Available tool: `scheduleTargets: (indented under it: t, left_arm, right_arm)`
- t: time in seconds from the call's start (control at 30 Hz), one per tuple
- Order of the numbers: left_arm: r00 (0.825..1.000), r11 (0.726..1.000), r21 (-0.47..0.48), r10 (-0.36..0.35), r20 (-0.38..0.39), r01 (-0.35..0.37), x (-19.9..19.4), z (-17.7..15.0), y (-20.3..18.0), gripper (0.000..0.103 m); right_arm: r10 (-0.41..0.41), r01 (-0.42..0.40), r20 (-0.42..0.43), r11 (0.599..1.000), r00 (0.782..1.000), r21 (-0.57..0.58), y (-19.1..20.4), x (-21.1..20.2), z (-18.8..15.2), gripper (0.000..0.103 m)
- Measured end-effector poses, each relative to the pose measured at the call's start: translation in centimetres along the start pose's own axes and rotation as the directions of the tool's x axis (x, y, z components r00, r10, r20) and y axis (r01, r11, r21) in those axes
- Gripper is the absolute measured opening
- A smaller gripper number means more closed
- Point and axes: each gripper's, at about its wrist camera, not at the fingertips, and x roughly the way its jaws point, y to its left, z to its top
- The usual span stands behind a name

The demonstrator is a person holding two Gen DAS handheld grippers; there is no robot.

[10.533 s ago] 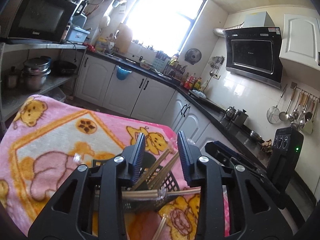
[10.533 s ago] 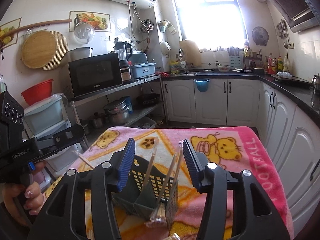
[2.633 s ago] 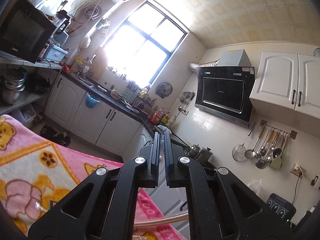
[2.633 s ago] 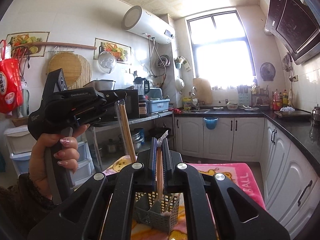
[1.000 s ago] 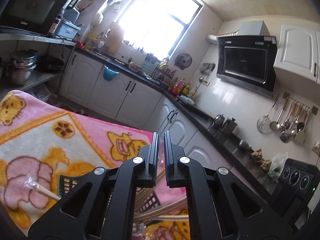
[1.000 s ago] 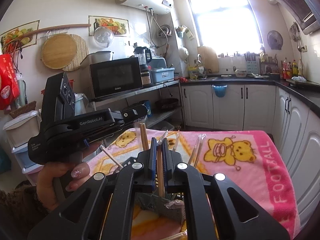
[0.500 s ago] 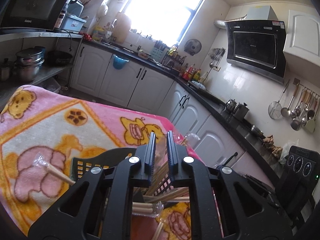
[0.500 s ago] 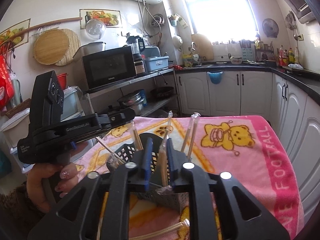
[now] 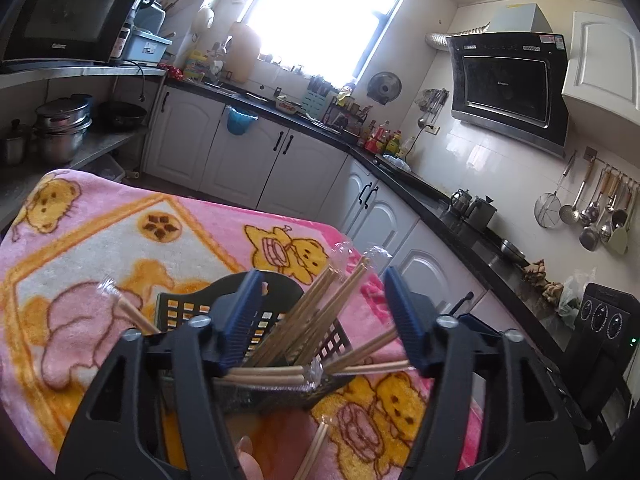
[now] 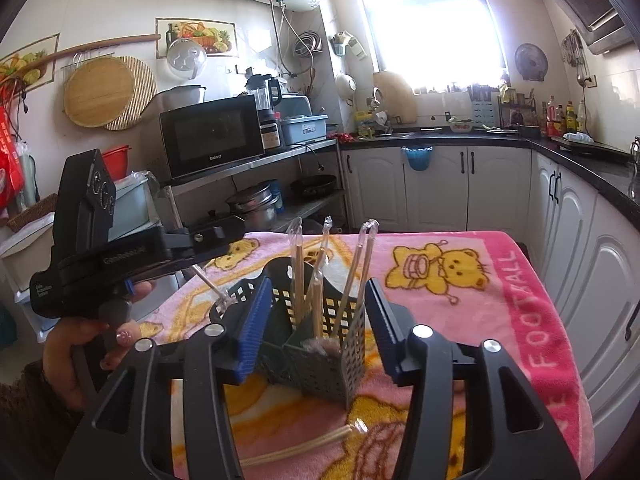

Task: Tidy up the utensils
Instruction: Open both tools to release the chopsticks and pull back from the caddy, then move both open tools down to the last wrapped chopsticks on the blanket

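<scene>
1. We hold our left gripper (image 9: 322, 316) just above the dark utensil basket (image 10: 320, 344), and its jaws are opening with nothing pinched; the wrapped chopsticks (image 9: 312, 312) stand loose in the gap between them.
2. Our right gripper (image 10: 314, 320) is near the same basket, and its jaws are opening too. Chopsticks show between them, but the pads do not press on any.
3. The basket stands on the pink bear blanket (image 10: 460, 300) that covers the worktop.
4. Several pairs of chopsticks in clear wrappers stick up out of the basket and lean different ways.
5. One wrapped pair (image 9: 132, 312) pokes out to the left side of the basket in the left view.
6. One more pair (image 10: 296, 448) lies flat on the blanket, just in front of the basket in the right view.
7. A hand (image 10: 80, 344) holds the handle of the left gripper, to the left of the basket in the right view.
8. A black microwave (image 10: 212, 140) sits on a shelf far behind the basket.
</scene>
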Motion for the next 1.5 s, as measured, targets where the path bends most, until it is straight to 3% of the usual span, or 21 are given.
scheduleTargets:
  t: [0.07, 0.23, 0.33, 0.8, 1.5]
  left_arm:
    - [1.000, 1.000, 0.003, 0.002, 0.004, -0.002, -0.6, -0.2, 0.0, 0.074]
    - [1.000, 1.000, -0.005, 0.011, 0.006, -0.011, -1.9, -0.7, 0.2, 0.088]
    - [1.000, 1.000, 0.001, 0.010, 0.013, -0.010, -2.8, -1.0, 0.2, 0.092]
    - [1.000, 1.000, -0.002, 0.023, 0.008, -0.023, -5.7, -3.3, 0.7, 0.092]
    - [0.993, 0.990, -0.109, 0.085, -0.079, -0.093, -6.7, -8.0, 4.6, 0.092]
  right_arm:
    - [-0.009, 0.009, -0.001, 1.000, 1.000, -0.007, 0.1, -0.4, -0.2, 0.053]
    - [-0.011, 0.011, -0.008, 1.000, 1.000, -0.017, 0.5, -1.2, -0.9, 0.057]
    - [-0.012, 0.012, -0.016, 1.000, 1.000, -0.022, 0.7, -1.5, -1.4, 0.060]
    - [-0.003, 0.001, -0.064, 1.000, 0.998, -0.018, 1.6, -1.9, -3.4, 0.061]
    - [0.009, -0.008, -0.164, 1.000, 0.986, 0.007, 1.6, -0.1, -6.6, 0.064]
